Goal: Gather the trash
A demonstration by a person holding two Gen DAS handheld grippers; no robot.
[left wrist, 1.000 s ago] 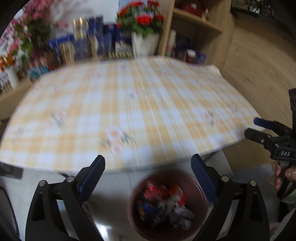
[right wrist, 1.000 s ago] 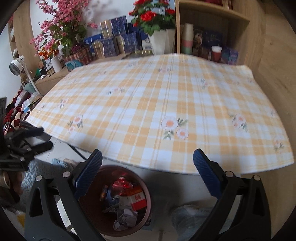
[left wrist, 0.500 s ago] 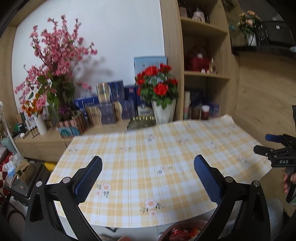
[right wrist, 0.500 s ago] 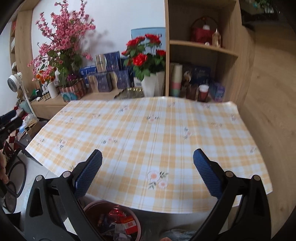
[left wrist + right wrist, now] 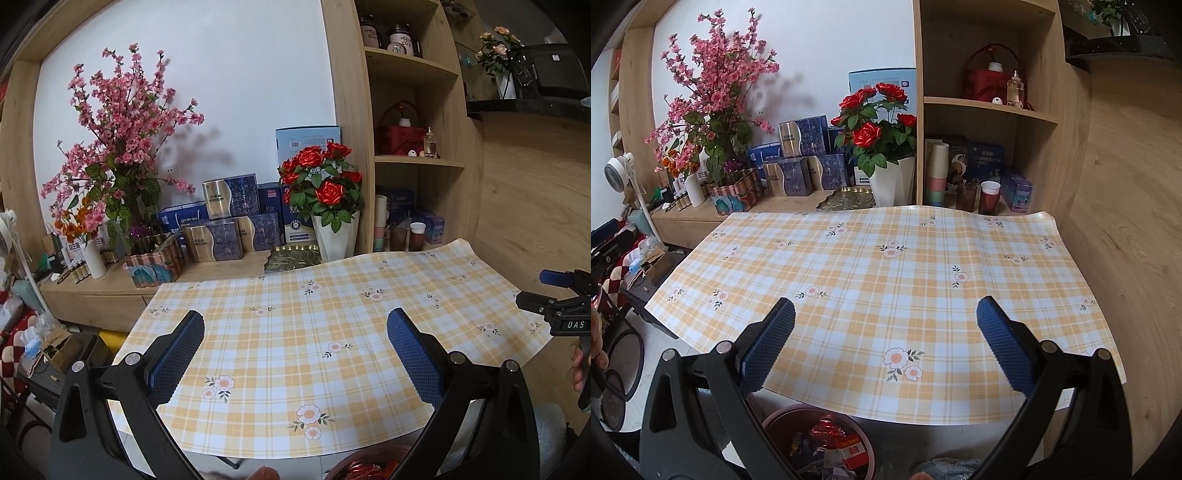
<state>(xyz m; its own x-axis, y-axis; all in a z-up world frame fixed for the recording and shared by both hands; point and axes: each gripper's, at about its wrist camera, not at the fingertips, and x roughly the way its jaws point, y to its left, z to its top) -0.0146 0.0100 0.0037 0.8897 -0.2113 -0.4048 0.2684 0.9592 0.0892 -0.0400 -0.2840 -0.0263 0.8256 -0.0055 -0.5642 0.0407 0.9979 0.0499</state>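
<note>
A dark red waste bin (image 5: pixel 783 421) full of wrappers and crumpled paper stands on the floor under the near edge of the table; in the left wrist view only its rim (image 5: pixel 354 466) shows at the bottom. The table carries a yellow plaid cloth (image 5: pixel 886 273) with small flowers, and I see no trash lying on it. My left gripper (image 5: pixel 295 334) is open and empty above the cloth's near part. My right gripper (image 5: pixel 885 330) is open and empty too, and it shows from the side in the left wrist view (image 5: pixel 545 291).
Behind the table runs a low wooden sideboard with pink blossom branches (image 5: pixel 122 140), blue gift boxes (image 5: pixel 229 221) and a white pot of red roses (image 5: pixel 879 133). Wooden shelves (image 5: pixel 990 107) hold cups and a red basket. A fan and clutter (image 5: pixel 635 254) stand at the left.
Both grippers have lifted and tilted up from the bin below the table edge to face the table and the back wall. The bin has slid to the bottom of both views.
</note>
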